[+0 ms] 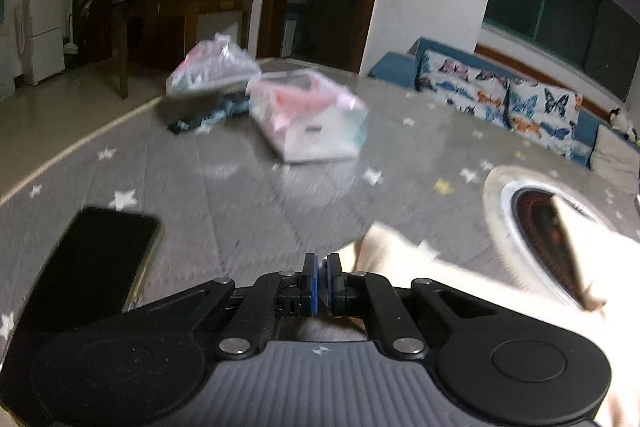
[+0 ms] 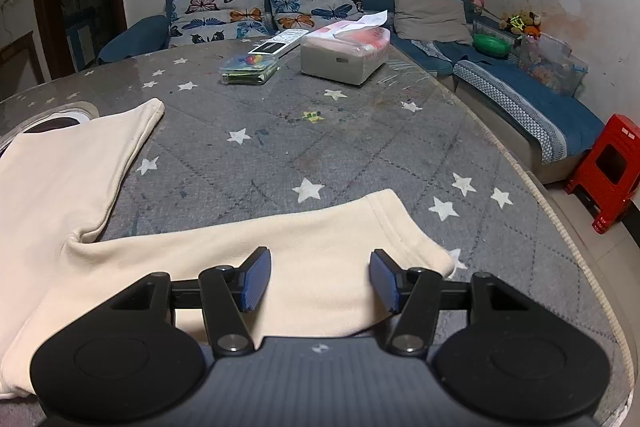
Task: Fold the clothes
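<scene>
A cream garment [image 2: 80, 203] lies spread on the grey star-patterned table cover [image 2: 340, 155], with two legs or sleeves reaching away. My right gripper [image 2: 320, 277] is open, its blue pads either side of the nearer limb [image 2: 320, 239], just above the cloth. In the left wrist view the same garment [image 1: 400, 251] lies to the right, with its collar or waistband opening [image 1: 548, 231] showing a dark lining. My left gripper [image 1: 322, 281] has its jaws together at the garment's edge; whether cloth is between the pads is hidden.
A black phone [image 1: 96, 259] lies left of my left gripper. Plastic-wrapped packs [image 1: 308, 115] sit further back. A tissue box [image 2: 344, 55], a remote [image 2: 276, 45] and a small clear case [image 2: 248, 67] stand at the far side. A blue sofa [image 2: 520, 83] and red stool [image 2: 612, 163] flank the table.
</scene>
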`<control>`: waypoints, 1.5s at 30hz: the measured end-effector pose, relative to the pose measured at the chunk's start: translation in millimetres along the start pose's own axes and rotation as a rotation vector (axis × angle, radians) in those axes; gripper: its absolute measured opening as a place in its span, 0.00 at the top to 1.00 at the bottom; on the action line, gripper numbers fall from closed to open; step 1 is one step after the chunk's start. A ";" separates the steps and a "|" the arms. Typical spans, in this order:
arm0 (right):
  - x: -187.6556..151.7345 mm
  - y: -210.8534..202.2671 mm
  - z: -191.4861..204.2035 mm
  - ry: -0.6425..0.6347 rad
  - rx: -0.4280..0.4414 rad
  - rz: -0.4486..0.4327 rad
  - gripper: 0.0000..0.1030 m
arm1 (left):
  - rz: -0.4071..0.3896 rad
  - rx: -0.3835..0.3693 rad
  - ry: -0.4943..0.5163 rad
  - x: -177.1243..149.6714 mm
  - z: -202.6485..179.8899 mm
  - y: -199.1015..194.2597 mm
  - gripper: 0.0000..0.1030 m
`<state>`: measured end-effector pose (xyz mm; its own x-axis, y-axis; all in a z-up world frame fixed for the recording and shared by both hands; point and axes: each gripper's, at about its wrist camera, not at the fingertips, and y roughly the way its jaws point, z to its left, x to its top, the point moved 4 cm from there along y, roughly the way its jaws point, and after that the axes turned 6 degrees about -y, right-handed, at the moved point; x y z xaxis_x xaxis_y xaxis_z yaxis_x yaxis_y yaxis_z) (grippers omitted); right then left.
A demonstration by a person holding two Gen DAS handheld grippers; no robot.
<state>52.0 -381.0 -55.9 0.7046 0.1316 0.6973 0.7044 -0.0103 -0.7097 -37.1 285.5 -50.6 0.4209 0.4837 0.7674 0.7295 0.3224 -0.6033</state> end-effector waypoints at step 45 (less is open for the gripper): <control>2.2 2.5 2.6 -0.007 -0.008 0.004 0.40 | 0.139 -0.450 0.156 -42.6 -188.4 -15.8 0.87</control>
<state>55.1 -378.2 -56.4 0.7066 0.1386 0.6939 0.7024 -0.0184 -0.7116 35.0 106.5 -32.8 0.5812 0.3586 0.7305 0.8067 -0.1362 -0.5750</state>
